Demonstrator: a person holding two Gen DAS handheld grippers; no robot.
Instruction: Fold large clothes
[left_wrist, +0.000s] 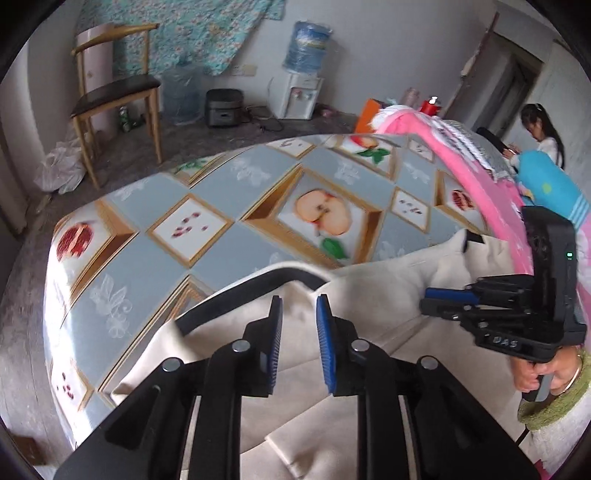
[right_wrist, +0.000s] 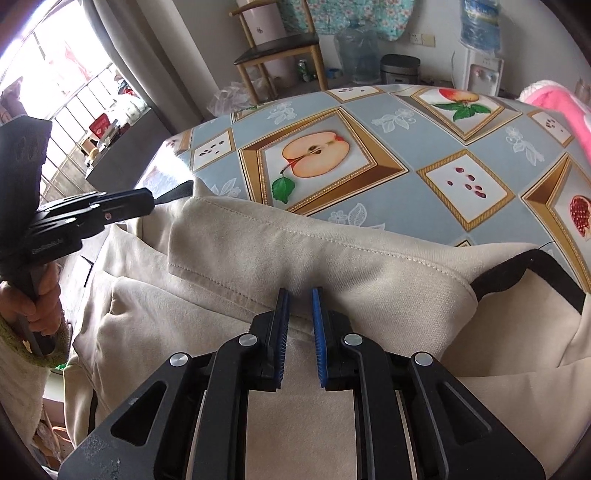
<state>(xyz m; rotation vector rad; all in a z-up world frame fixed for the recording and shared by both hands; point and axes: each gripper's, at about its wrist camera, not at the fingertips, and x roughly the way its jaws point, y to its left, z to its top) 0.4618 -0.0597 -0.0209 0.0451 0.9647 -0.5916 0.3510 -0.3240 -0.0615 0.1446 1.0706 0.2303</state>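
on the left of the left wrist view stands one wooden chair (left_wrist: 114, 88). past it are two water jugs, one on the floor (left_wrist: 183, 94) and one on top of a white water stand (left_wrist: 297, 98). a dark box (left_wrist: 223, 107) sits between them; what it is cannot be made out.

one table (left_wrist: 221, 192) with a fruit picture cover fills the middle. one big cream top (left_wrist: 388, 288) with a black edge (left_wrist: 280, 277) lies on the near side of it, partly folded. its lower part is cut off by the frame and hidden under the gripper arms.

the left gripper (left_wrist: 299, 301) hangs over the top near the black edge. its two fingers have a small gap with nothing between them. in the right wrist view the left hand (right_wrist: 33, 299) is half cut off at the side.

the right gripper (right_wrist: 299, 293) points down at the hem. its two fingers sit close together and pinch a little fold of the cream top. the right hand (left_wrist: 535, 373) holds the handle, part hidden by a green cuff.

on the right, pink cloth (left_wrist: 472, 173) hides the far table edge. one person (left_wrist: 546, 136) sits behind it, mostly hidden.
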